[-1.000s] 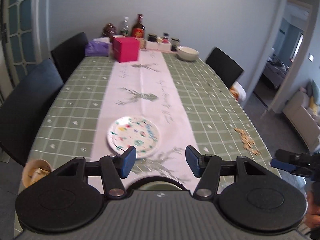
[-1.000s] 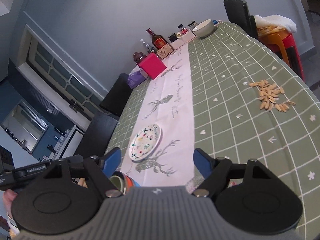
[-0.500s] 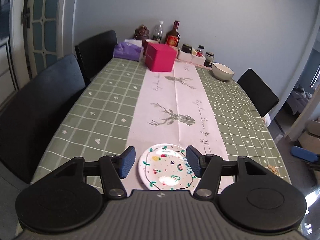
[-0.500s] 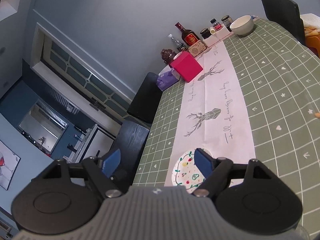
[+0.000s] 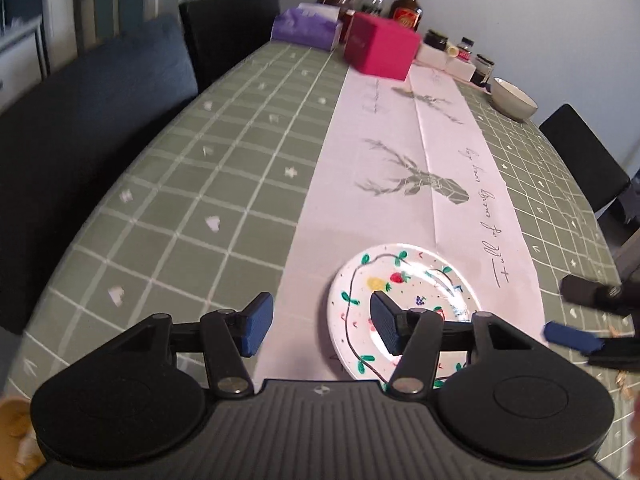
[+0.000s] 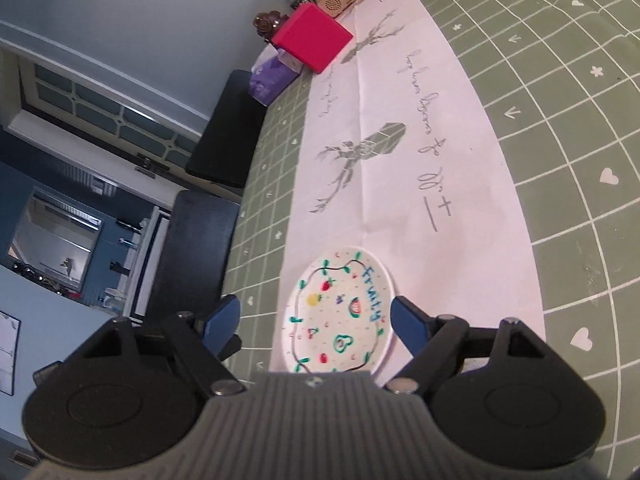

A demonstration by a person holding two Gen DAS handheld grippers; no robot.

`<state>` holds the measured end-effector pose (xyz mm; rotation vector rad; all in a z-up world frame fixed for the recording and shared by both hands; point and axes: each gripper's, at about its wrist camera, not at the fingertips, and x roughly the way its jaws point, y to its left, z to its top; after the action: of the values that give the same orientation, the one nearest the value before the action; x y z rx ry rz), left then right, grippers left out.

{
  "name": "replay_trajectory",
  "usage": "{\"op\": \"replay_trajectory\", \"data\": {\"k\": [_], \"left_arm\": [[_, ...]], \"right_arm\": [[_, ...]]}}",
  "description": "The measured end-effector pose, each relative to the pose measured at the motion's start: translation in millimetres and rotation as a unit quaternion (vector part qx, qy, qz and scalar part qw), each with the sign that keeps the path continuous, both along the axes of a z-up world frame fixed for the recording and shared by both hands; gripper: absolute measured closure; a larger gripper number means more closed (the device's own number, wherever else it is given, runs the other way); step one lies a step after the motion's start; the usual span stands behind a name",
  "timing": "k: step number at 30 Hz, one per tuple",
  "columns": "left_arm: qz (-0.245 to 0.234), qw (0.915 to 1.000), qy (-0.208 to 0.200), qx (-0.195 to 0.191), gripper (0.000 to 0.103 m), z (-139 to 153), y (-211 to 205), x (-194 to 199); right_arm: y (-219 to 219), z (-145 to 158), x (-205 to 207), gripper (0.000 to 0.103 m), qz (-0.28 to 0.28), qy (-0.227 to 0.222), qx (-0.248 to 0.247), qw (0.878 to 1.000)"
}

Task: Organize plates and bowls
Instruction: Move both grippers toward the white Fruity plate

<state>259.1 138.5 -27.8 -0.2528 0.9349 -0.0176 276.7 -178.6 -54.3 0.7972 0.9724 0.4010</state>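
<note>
The left gripper (image 5: 322, 330) is closing a bit, but its blue pads are still wide apart and hold nothing. One pad hangs over the edge of the plate (image 5: 416, 280). The right gripper (image 6: 316, 322) is wide open too, with the plate in the gap between its pads – not touched.

The plate is round, white and shiny, with little painted fruits and the blue word "Fruity". It lies on a white paper runner (image 5: 400, 152) with grey deer and curly writing. Under that is a green checked cloth (image 5: 208, 184). Far back stand a pink box (image 5: 380, 46), a pale bowl (image 5: 514, 100) and a brown bottle (image 5: 408, 12).
</note>
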Motion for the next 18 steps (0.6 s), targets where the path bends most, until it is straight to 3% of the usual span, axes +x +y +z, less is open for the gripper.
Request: {"op": "replay_trajectory", "data": {"k": [3,5,9,18], "left_arm": [[0.005,0.9991,0.023,-0.035,0.037,-13.8,5.5,6.5],[0.013,0.9985,0.029,-0.045,0.043,-21.2,6.9,9.4],[0.032,0.9972,0.038,-0.055,0.043,-33.5,8.3,15.6],[0.069,0.9958,0.032,-0.05,0.044,-38.9,14.3,22.6]], "right_arm": [[-1.2,-21.0,6.7,0.033,0.0,0.012,0.001,1.0],[-1.3,-28.6,8.5,0.038,-0.003,0.015,-0.002,1.0],[3.8,-35.1,11.2,0.038,0.001,0.013,0.006,1.0],[24.0,-40.9,17.7,0.039,0.012,-0.018,-0.044,0.999]]}}
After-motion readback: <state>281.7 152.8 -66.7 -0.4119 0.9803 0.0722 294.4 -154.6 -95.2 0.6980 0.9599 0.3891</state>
